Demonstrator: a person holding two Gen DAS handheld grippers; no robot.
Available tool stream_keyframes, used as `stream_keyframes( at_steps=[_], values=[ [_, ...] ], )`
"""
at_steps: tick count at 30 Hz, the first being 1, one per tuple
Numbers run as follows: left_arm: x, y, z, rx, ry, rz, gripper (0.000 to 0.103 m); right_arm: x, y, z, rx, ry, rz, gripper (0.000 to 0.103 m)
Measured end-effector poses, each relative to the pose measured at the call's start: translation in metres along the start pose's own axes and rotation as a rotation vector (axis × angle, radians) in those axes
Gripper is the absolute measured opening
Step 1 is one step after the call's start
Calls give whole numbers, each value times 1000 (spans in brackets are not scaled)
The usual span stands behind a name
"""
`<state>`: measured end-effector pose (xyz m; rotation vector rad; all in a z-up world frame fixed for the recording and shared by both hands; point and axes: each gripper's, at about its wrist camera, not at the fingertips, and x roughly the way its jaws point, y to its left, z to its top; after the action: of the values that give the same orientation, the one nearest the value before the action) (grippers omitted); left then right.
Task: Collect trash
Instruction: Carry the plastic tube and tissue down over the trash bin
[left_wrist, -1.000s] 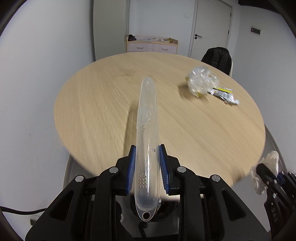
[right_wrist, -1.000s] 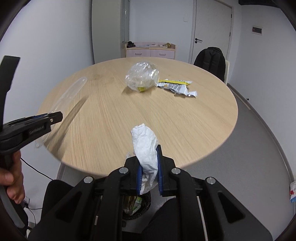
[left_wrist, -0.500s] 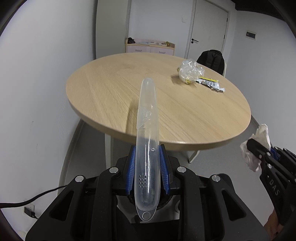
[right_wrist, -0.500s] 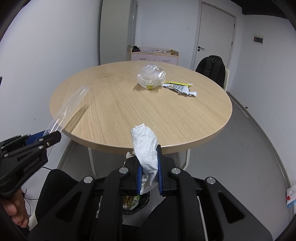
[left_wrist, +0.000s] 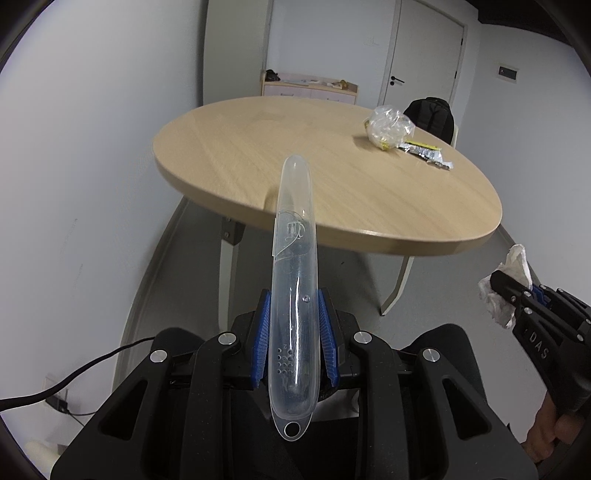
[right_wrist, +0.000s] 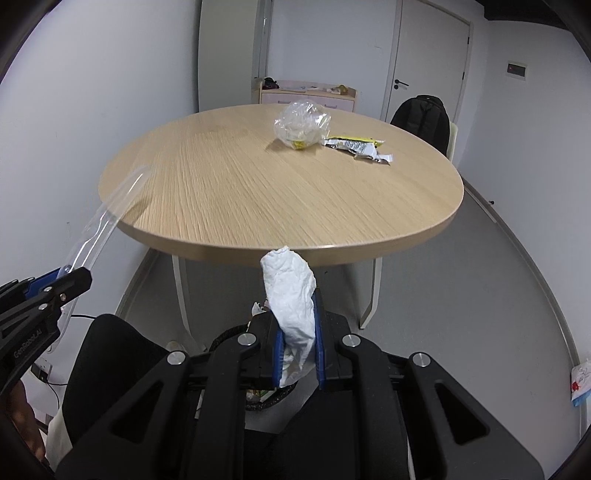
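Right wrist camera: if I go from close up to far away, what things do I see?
Right gripper pinching the crumpled tissue → round wooden table → crumpled clear plastic bag → pink cabinet against the back wall.

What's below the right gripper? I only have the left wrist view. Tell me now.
Observer: A dark round rim, seemingly a bin with scraps inside, shows right under the right gripper, which is shut on a crumpled tissue.
Operator: Check the floor for more trash.
Observer: A small white packet lies on the floor by the wall, far right in the right wrist view.
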<state>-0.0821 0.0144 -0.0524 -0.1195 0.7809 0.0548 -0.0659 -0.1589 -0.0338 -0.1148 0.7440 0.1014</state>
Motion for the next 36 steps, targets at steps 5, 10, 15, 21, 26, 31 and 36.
stream_keyframes(
  at_steps=[5, 10, 15, 21, 26, 31, 36],
  values=[
    [5, 4, -12, -9, 13, 11, 24, 0, 2, -9, -3, 7, -4, 12],
    [13, 7, -22, -10, 29, 29, 24, 4, 5, -15, -8, 17, -9, 12],
    [18, 8, -29, -15, 37, 37, 24, 17, 9, -22, -10, 37, -16, 12],
    [22, 13, -45, -19, 55, 46, 24, 23, 16, -33, -23, 55, -9, 12],
    [27, 12, -57, -13, 72, 53, 24, 23, 18, -38, -29, 57, -9, 12],
    [37, 11, -70, -8, 107, 54, 24, 31, 21, -44, -33, 71, -10, 12],
    [55, 14, -75, -16, 134, 57, 24, 47, 23, -52, -34, 87, -17, 12]
  ],
)
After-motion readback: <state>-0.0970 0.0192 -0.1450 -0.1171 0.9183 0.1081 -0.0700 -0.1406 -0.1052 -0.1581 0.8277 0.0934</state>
